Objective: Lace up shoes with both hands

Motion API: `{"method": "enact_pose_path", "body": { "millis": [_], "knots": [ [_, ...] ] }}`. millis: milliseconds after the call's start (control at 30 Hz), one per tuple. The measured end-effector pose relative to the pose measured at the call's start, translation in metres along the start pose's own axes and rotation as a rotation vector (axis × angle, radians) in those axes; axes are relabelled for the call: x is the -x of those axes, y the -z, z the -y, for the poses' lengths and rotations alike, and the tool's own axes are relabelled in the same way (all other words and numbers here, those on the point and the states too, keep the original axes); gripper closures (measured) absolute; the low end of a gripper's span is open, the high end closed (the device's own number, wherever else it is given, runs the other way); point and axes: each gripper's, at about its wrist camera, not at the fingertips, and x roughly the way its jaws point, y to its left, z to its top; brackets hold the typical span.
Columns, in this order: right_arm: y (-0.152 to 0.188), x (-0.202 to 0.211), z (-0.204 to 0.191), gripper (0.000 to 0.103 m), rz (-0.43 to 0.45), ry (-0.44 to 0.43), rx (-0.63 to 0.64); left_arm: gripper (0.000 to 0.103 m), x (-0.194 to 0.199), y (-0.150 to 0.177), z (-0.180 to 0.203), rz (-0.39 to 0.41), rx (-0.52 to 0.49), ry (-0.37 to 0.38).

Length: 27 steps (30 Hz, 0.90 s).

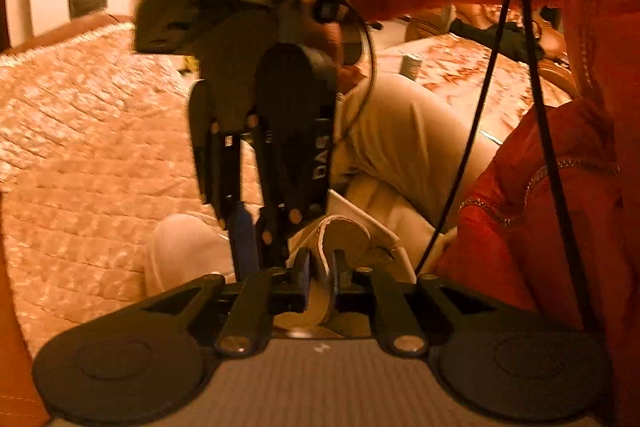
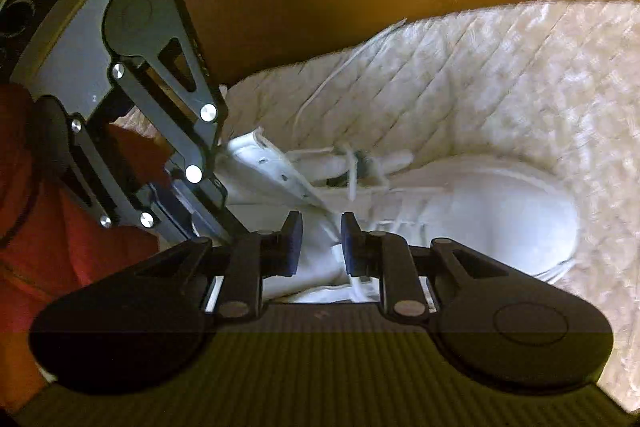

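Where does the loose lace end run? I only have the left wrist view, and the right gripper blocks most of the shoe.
Observer: The loose lace trails away from the shoe across the quilt.
Operator: Is anything threaded yet?
Observer: Some crossed laces bunch over the tongue, but the eyelets on the raised flap look empty.
Operator: And the right jaws?
Observer: The right gripper is open, its jaws standing apart over the shoe's white upper.
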Motion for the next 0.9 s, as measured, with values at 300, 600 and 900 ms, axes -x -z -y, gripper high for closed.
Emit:
{"method": "enact_pose_path", "body": {
  "millis": [300,600,900],
  "knots": [
    [-0.005,-0.012,0.002,0.084,-0.036,0.064,-0.027,0.089,-0.010,0.004,-0.006,-0.015,-0.003,0.031],
    [0.057,-0.001,0.017,0.099,0.346,0.066,-0.458,0.085,-0.013,0.003,-0.012,0.002,0.013,0.036],
    [0.103,0.030,0.026,0.102,0.791,-0.162,-0.781,0.080,-0.011,-0.007,-0.012,-0.011,0.027,0.035]
  ]
}}
